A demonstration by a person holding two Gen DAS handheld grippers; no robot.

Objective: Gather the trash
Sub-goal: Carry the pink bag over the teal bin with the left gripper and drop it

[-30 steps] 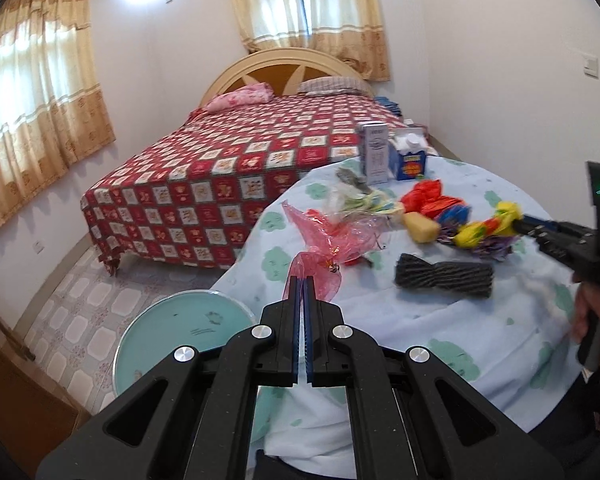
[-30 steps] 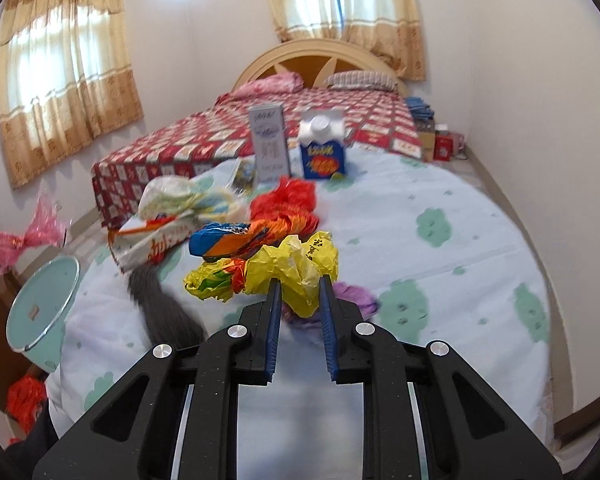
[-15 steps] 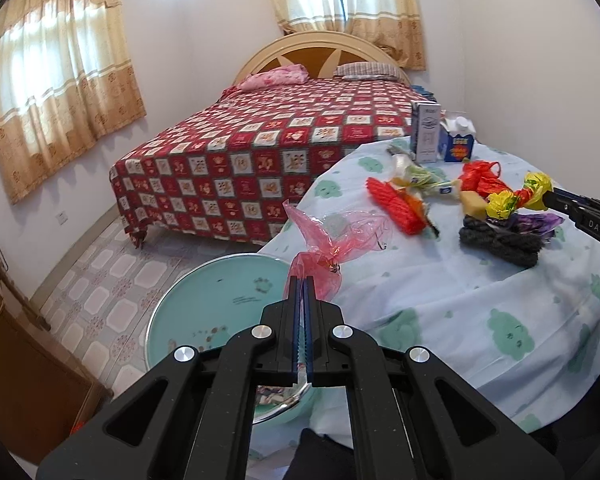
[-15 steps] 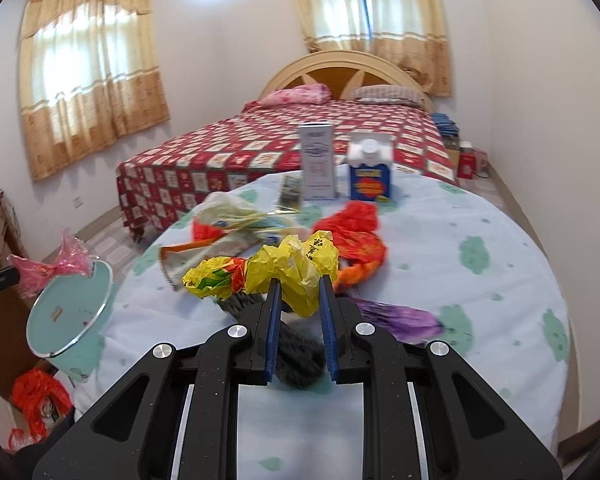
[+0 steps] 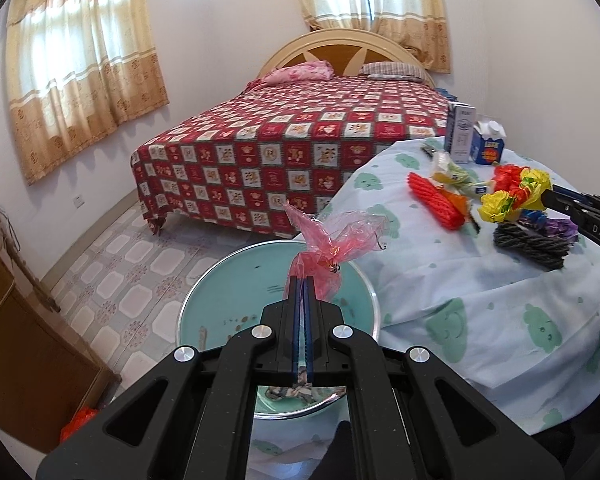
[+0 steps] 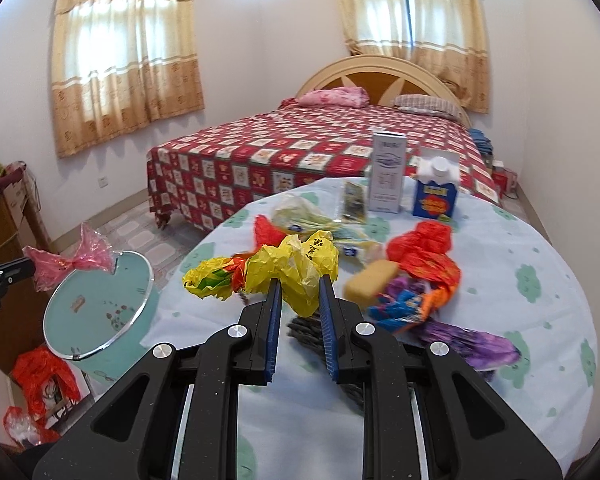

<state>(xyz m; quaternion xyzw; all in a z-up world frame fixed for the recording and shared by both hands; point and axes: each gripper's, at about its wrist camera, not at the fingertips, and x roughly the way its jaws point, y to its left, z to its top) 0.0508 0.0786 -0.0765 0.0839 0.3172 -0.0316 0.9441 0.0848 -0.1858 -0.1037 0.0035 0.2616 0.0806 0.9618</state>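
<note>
**Two wrappers clamped, one over the bin and one over the bench**

The left tool [image 5: 302,280] is pressed together on a crumpled pink plastic wrapper [image 5: 332,236], which hangs above the open mouth of a pale green trash bin [image 5: 236,300]. The bin stands on the tiled floor [image 5: 140,272], tight against the rounded edge of the bench [image 5: 480,300]; its metal rim nearly meets the overhanging cloth. Inside the bin a few scraps lie at the bottom.

The right tool [image 6: 300,280] is clamped on a crumpled yellow plastic bag [image 6: 296,264], held above the near left part of the bench. In the left wrist view that tool comes in from the right edge, with the bag above a dark knitted roll [image 5: 532,240].

To the left of the bin the floor is open as far as a wooden cabinet [image 5: 28,352] at the left edge. A red plastic bag [image 6: 44,376] lies on the floor by the bin's base. Beyond the bin and the bench stands a bed [image 5: 292,148] under a red checked cover, with a strip of bare tiles between.

The bench carries a light blue cloth printed with green clouds. On it lie a yellow sponge [image 6: 372,284], red-orange wrappers [image 6: 428,256], a purple wrapper [image 6: 472,344] and a ribbed red packet [image 5: 436,200]. At the far edge a tall white carton [image 6: 388,176] and a blue carton [image 6: 436,196] stand upright, side by side. The right half of the bench is bare cloth. Curtained windows [image 6: 128,60] light the white walls.
</note>
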